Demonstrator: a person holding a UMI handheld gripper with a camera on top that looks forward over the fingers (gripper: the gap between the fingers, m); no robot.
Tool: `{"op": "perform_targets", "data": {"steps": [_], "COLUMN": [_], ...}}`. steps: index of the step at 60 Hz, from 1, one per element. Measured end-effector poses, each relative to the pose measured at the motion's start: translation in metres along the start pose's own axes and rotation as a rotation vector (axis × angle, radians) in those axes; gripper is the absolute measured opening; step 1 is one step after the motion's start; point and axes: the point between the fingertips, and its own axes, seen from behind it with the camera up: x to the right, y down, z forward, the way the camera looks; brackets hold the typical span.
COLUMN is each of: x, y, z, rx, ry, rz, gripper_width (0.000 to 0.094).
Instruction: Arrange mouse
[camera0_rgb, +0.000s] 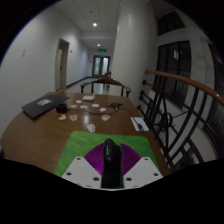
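Observation:
A black computer mouse (111, 163) stands lengthwise between my two fingers, its nose pointing away from me. My gripper (111, 168) is shut on it, with the magenta pads (94, 157) pressing on both of its sides. The white fingers (76, 172) spread out to either side below. Under and just ahead of the mouse lies a green mat (85, 143) on the near part of a round wooden table (35, 132). I cannot tell whether the mouse rests on the mat or hangs a little above it.
Beyond the mat the table holds an open laptop (40, 106) at the far left, several pale cards (88, 100), a small dark object (107, 117) and a white item (139, 124). A dark railing (172, 110) runs along the right. A corridor lies beyond.

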Motion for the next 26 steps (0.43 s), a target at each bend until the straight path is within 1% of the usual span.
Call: {"op": "perform_targets", "data": {"steps": [2,4,6,11,12,13,19,20,21,26], "x": [0.001,0.003,0.004,0.004,0.004,0.004,0.004,0.004,0.004,0.009], "y": [0.008,0.006,0.006,0.008,0.008,0.009,0.01,0.01,0.01,0.013], "z": [0.008,0.01,0.011,0.012,0.012,0.011,-0.002,-0.006,-0.01,-0.042], "rx": [-0.006,0.004,-0.005,-0.041,-0.046,-0.05,-0.056,-0.055,-0.056,-0.053], "ry": [0.002,0.003,-0.001,-0.004,-0.007,-0.012,-0.059,-0.07,-0.08,-0.115], "rz": [0.007,0.004,0.008,0.0,-0.008,-0.013,-0.019,-0.018,-0.018,-0.013], "gripper_width": [0.021,0.0209,0.021,0.0311,0.0349,0.036,0.0868,0.0861,0.0831,0.0847]}}
